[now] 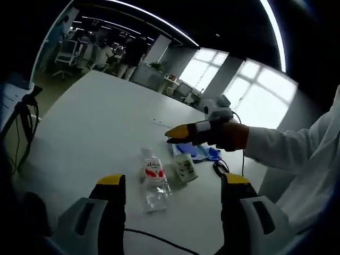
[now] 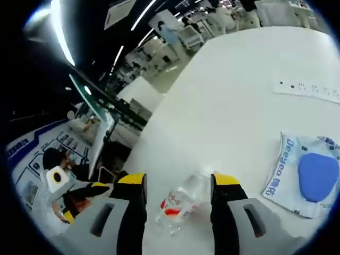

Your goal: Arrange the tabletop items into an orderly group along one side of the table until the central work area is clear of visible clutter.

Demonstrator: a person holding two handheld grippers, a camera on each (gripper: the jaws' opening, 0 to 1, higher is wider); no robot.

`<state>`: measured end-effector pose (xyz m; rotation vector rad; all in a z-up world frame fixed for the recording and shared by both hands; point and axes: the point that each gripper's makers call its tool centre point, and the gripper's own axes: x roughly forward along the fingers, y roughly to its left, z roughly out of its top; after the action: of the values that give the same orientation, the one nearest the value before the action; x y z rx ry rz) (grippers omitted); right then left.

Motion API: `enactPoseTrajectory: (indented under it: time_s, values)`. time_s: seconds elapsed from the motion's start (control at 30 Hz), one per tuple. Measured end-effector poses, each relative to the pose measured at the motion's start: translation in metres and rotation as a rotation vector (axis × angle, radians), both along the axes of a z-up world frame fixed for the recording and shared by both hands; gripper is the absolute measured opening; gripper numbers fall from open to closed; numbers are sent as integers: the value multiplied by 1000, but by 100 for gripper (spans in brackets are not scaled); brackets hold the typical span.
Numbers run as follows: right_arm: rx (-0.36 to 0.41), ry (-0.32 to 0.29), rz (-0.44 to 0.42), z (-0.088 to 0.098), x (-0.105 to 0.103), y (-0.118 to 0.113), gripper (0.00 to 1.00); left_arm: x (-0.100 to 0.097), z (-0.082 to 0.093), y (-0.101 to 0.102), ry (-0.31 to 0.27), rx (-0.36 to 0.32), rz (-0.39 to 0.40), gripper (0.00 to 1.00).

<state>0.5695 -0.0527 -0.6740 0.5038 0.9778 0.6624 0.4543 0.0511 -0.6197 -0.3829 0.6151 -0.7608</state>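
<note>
Because the bottle lies on its side on the desk between the spread right tongs, ungripped, the left tongs also gape empty just short of it, seemingly leaving room for a grasp.

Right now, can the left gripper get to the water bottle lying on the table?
Probably yes. The water bottle lies on the white table just ahead of the left gripper, its jaws open wide with nothing between. The right gripper hovers beyond it.
</note>
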Motion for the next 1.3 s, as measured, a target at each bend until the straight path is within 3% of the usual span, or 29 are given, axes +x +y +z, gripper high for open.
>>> enactPoseTrajectory:
  time_s: [0.13, 0.2, 0.3, 0.43, 0.83, 1.3]
  values:
    - [-8, 50, -26, -16, 8, -1, 43, 3, -10, -4, 18, -7, -3, 74]
    - [-13, 78, -35, -22, 11, -1, 37, 4, -14, -7, 24, -9, -9, 74]
    - [-24, 129, -34, -34, 12, 1, 42, 5, -19, -10, 29, -7, -16, 74]
    - [-67, 155, -12, -48, 12, 0, 41, 6, -25, -14, 39, -12, -24, 73]
    - [-71, 234, 18, -66, 8, 14, 36, 8, -38, -19, 60, -20, -33, 72]
    - [-78, 277, -5, -76, 7, 25, 27, 8, -44, -17, 68, -30, -30, 70]
